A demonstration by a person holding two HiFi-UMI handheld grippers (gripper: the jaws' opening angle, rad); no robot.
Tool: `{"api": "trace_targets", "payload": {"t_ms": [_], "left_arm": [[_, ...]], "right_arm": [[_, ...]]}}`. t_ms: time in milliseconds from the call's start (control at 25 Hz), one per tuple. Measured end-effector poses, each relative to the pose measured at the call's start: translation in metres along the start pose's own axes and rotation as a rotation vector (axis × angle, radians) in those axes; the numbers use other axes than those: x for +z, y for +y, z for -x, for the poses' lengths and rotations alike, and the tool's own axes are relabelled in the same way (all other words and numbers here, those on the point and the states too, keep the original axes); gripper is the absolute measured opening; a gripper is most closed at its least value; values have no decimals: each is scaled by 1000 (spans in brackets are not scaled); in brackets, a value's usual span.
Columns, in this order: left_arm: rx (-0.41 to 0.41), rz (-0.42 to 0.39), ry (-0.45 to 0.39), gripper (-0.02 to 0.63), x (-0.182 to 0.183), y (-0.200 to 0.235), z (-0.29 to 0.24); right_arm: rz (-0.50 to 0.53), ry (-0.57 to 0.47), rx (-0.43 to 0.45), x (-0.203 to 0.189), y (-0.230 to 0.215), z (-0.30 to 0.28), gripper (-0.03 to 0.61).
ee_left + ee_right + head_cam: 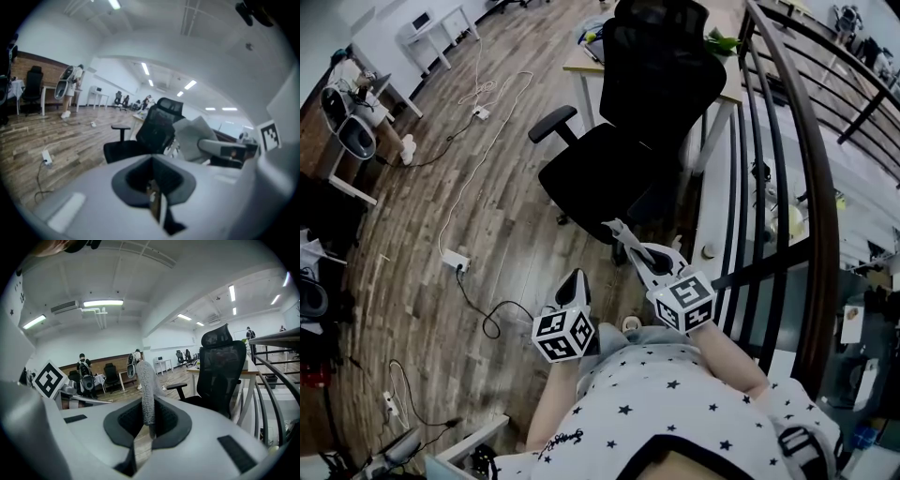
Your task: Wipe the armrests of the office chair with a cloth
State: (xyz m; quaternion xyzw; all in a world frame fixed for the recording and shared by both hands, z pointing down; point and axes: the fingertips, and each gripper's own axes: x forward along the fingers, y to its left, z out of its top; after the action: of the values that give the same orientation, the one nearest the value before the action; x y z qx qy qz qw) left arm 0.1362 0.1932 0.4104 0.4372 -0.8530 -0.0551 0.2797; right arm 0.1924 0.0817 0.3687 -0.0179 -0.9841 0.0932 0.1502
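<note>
Our right hand-held gripper (pixel 149 423) is clamped on the cloth (pixel 145 385), carrying it upright, ready for wiping. Our left hand-held gripper (pixel 574 281) is closed on nothing, likely just kept aside. The office chair (pixel 637 141) stands ahead by the surface (pixel 578 67), its armrest (pixel 555 124) not yet reached.

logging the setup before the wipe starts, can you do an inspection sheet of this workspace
surface: wood floor
job's things: black office chair, its armrest not yet touched; grey cloth held apart from the chair
clutter: small things on the desk behind the chair
grippers: right claw shut on the cloth; left claw shut, empty
cables: white cable, power strip and black cable on the floor
surroundings: railing at right; people far off
</note>
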Motion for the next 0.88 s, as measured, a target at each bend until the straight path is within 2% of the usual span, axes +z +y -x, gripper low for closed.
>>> {"api": "trace_targets", "payload": {"t_ms": [320, 880], "left_arm": [[23, 16, -5, 8, 2, 7, -1], [-8, 28, 5, 8, 22, 19, -36]], "right_arm": [[-5, 2, -19, 1, -7, 1, 25], [-17, 26, -70, 7, -29, -21, 26]]}}
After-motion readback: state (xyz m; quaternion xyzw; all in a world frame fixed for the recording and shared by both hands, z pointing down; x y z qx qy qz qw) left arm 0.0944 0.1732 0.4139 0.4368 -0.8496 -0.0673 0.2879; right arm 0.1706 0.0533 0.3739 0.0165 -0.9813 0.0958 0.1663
